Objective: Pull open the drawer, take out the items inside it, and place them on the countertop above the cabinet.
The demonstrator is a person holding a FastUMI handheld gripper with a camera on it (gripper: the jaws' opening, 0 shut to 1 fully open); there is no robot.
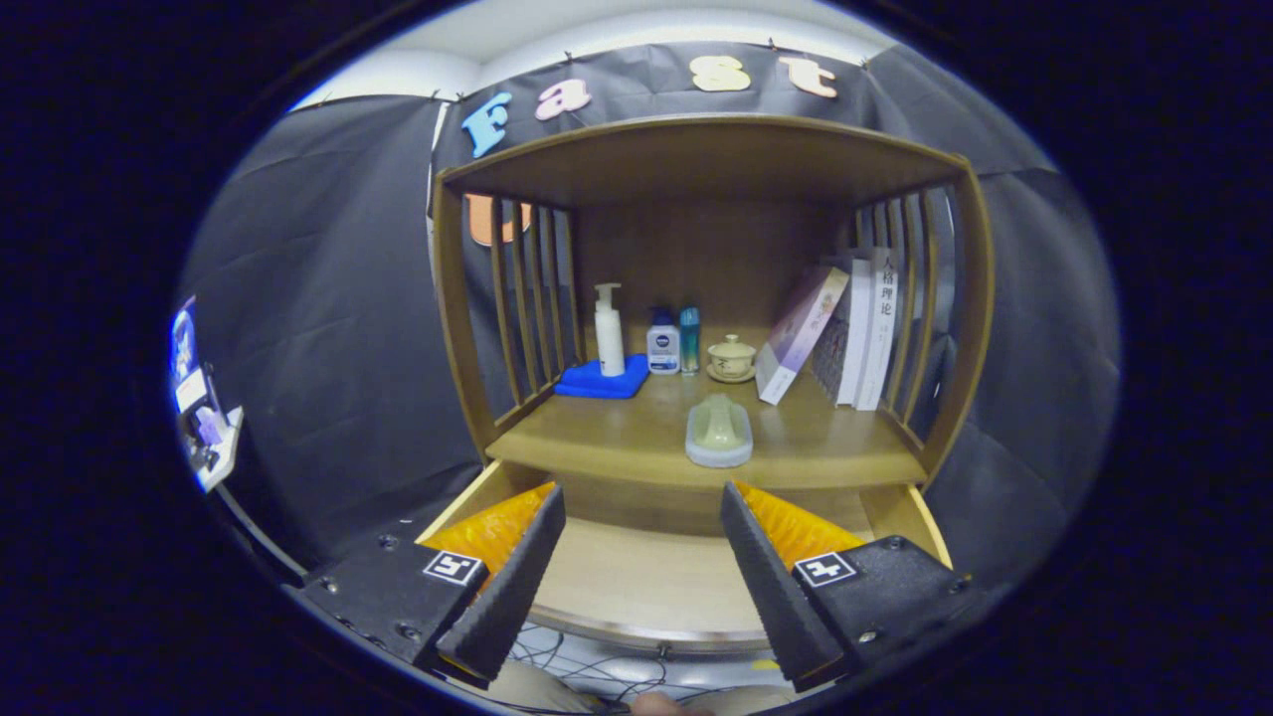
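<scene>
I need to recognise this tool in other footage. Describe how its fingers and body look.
The tool has two black wedge-shaped fingers with ribbed inner pads. Translucent orange panels sit on the fingers' outer sides. Each finger joins a black body block with screws and a small square black-and-white marker on top.

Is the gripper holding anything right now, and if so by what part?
Nothing is held. The gripper is open, its fingers spread over the pulled-out drawer, with only bare drawer bottom between them. The soap dish sits on the countertop beyond.
</scene>
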